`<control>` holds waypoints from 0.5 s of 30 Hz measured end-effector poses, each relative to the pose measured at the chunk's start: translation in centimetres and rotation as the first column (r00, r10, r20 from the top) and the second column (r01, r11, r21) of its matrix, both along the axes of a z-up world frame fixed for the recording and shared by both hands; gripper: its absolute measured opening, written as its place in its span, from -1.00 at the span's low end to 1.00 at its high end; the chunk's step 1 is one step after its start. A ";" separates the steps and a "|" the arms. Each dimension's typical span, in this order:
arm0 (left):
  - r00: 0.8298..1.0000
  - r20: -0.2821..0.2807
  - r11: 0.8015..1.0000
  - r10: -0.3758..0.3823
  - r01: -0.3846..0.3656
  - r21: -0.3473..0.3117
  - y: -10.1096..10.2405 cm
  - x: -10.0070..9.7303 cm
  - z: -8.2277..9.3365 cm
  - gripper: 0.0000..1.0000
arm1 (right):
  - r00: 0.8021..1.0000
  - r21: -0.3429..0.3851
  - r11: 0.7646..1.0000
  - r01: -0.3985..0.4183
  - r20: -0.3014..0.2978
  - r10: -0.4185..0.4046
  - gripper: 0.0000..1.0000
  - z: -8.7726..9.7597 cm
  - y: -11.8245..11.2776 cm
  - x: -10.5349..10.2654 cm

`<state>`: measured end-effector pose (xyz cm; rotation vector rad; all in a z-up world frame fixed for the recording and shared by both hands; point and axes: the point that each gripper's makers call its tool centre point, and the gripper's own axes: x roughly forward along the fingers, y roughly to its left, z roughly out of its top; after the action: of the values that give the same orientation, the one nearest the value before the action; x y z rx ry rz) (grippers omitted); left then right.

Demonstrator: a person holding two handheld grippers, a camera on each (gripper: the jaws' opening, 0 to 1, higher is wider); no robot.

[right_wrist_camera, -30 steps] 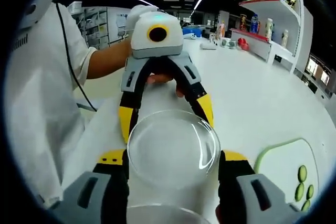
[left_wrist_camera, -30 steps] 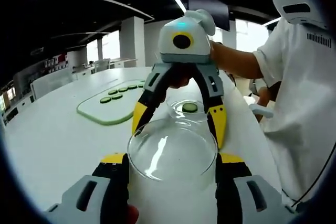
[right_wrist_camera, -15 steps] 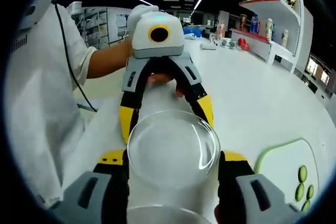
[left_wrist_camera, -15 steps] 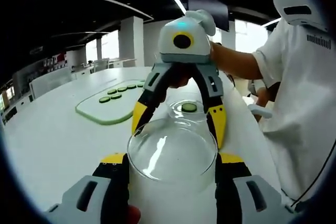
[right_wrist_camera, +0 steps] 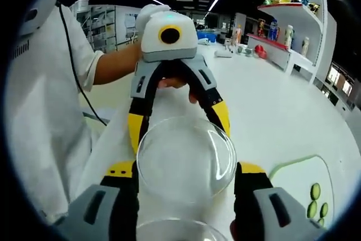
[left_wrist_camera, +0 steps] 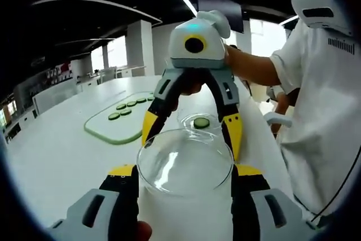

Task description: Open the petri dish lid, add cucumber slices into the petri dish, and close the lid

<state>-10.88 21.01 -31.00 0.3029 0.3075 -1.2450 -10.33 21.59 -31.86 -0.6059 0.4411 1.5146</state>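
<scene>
In the left gripper view, the left claw point(left_wrist_camera: 185, 176) rises from the bottom centre of the frame, its two yellow-tipped jaws closed against the sides of a clear glass lid point(left_wrist_camera: 185, 162), which it holds up above the white worktop point(left_wrist_camera: 62, 150). Just beyond the lid, in the middle of the frame, the right claw point(left_wrist_camera: 192, 134) faces the camera with its jaws spread wide, gripping nothing. Between those spread jaws, further back on the worktop, sits the petri dish point(left_wrist_camera: 198, 122) with one cucumber slice point(left_wrist_camera: 201, 122) inside it. At left of centre lies a pale green cutting board point(left_wrist_camera: 121, 119) carrying a row of cucumber slices point(left_wrist_camera: 127, 108). A person in a white shirt point(left_wrist_camera: 321, 111) fills the right side.

In the right gripper view, the right claw point(right_wrist_camera: 186, 176) comes up from the bottom with its jaws wide apart, and the lid point(right_wrist_camera: 186, 159) appears between them, held by the left claw point(right_wrist_camera: 179, 131) opposite. Whether the right claw's jaws touch the glass cannot be told. The cutting board point(right_wrist_camera: 299, 182) sits at lower right, and a curved glass rim shows at the bottom edge
</scene>
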 end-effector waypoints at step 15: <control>0.997 0.038 0.997 -0.066 0.067 -0.030 -3.4 -0.4 1.7 0.33 | 0.997 -0.006 0.998 0.063 0.035 -0.062 0.37 1.8 -3.4 -0.6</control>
<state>-11.25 17.60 -29.27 0.3106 0.2480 -1.3070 -10.91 18.21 -30.08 -0.6177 0.4355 1.4416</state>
